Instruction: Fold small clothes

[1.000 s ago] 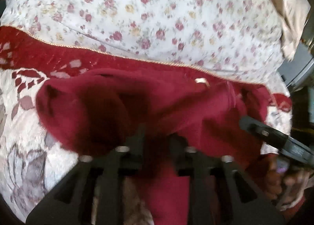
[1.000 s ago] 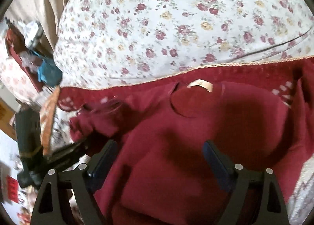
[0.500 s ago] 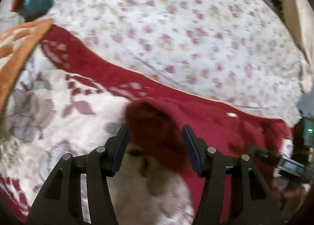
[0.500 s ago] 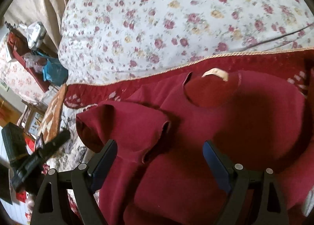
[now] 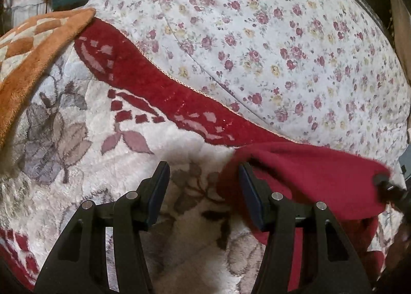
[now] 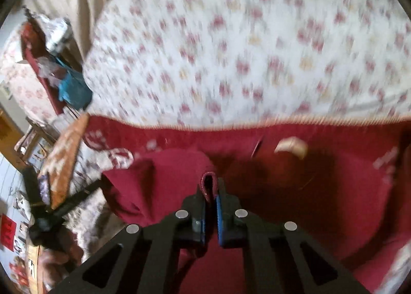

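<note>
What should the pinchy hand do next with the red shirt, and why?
Probably carry the pinched fold across the red shirt. The right gripper is shut on a sleeve edge, while the left gripper is open, holding nothing.

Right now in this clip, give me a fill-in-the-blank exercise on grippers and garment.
1. The right gripper is shut on a fold of the ____ shirt.
2. The left gripper stands ____, holding nothing.
3. Beyond the red-bordered blanket lies a ____-print bedsheet.

Missing words: red; open; floral
</note>
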Available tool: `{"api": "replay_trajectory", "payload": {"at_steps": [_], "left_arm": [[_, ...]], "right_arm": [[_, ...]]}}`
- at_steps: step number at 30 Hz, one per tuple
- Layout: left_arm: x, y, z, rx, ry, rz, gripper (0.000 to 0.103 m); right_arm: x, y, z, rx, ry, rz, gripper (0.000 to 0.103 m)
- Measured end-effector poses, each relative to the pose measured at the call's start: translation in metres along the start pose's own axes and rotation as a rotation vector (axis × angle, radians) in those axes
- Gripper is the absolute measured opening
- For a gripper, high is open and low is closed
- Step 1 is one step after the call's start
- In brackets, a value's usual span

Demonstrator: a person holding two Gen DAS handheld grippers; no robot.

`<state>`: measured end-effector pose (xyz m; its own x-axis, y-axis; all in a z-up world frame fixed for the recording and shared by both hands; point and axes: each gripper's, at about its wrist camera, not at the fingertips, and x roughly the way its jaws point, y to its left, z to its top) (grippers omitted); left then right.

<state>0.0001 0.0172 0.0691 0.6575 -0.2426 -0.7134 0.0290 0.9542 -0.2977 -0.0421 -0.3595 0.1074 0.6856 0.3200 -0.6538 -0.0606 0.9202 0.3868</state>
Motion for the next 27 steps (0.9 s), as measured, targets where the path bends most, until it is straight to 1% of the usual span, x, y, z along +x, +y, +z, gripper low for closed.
{"api": "replay_trajectory", "payload": {"at_steps": [2, 3, 4, 6, 8, 10, 12, 13, 15, 16, 17, 18, 19, 20, 21, 22, 23, 24, 27], "left_arm": [[-0.001, -0.003, -0.001, 0.004, 0.001, -0.015, 0.056], [-0.002, -0.007, -0.002, 0.020, 0.001, -0.009, 0.056], [-0.002, -0.010, -0.003, 0.037, 0.001, -0.006, 0.056], [-0.003, -0.018, -0.006, 0.073, 0.002, -0.011, 0.056], [-0.003, -0.024, -0.008, 0.095, 0.006, -0.028, 0.056], [-0.002, -0.029, -0.011, 0.120, 0.014, -0.042, 0.056], [0.001, -0.039, -0.015, 0.161, 0.031, -0.051, 0.056], [0.002, -0.043, -0.018, 0.181, 0.040, -0.055, 0.056], [0.005, -0.051, -0.022, 0.215, 0.057, -0.062, 0.056], [0.006, -0.054, -0.024, 0.227, 0.064, -0.063, 0.056], [0.008, -0.058, -0.027, 0.243, 0.075, -0.064, 0.056], [0.009, -0.059, -0.028, 0.253, 0.083, -0.063, 0.056], [0.011, -0.061, -0.030, 0.263, 0.093, -0.061, 0.056], [0.014, -0.063, -0.032, 0.271, 0.104, -0.057, 0.056], [0.018, -0.066, -0.034, 0.280, 0.119, -0.053, 0.056], [0.021, -0.068, -0.035, 0.287, 0.130, -0.047, 0.056], [0.025, -0.071, -0.038, 0.299, 0.144, -0.037, 0.056], [0.029, -0.072, -0.040, 0.308, 0.154, -0.029, 0.056], [0.040, -0.075, -0.047, 0.329, 0.180, 0.003, 0.056]], "right_arm": [[-0.026, -0.006, 0.007, -0.008, -0.038, -0.012, 0.005], [-0.040, -0.011, 0.011, -0.012, -0.059, -0.036, 0.005], [-0.049, -0.016, 0.013, -0.016, -0.074, -0.063, 0.005], [-0.069, -0.031, 0.016, -0.025, -0.106, -0.157, 0.005], [-0.077, -0.047, 0.017, 0.006, -0.104, -0.208, 0.005], [-0.074, -0.070, 0.014, 0.048, -0.063, -0.248, 0.005], [-0.059, -0.092, 0.003, 0.059, 0.000, -0.357, 0.005], [-0.053, -0.100, -0.001, 0.059, 0.027, -0.392, 0.005], [-0.027, -0.122, -0.011, 0.071, 0.135, -0.482, 0.006], [-0.021, -0.129, -0.013, 0.070, 0.170, -0.509, 0.006], [-0.018, -0.130, -0.014, 0.063, 0.188, -0.528, 0.007], [-0.022, -0.129, -0.014, 0.050, 0.172, -0.531, 0.009], [-0.025, -0.123, -0.013, 0.034, 0.151, -0.534, 0.015], [-0.030, -0.109, -0.009, -0.005, 0.111, -0.527, 0.031], [-0.033, -0.098, -0.005, -0.036, 0.085, -0.509, 0.044], [-0.035, -0.082, -0.001, -0.077, 0.051, -0.465, 0.065], [-0.034, -0.063, 0.002, -0.128, 0.028, -0.401, 0.069], [-0.030, -0.049, 0.004, -0.169, 0.029, -0.353, 0.069], [0.009, 0.006, 0.007, -0.320, 0.098, -0.180, 0.069]]}}
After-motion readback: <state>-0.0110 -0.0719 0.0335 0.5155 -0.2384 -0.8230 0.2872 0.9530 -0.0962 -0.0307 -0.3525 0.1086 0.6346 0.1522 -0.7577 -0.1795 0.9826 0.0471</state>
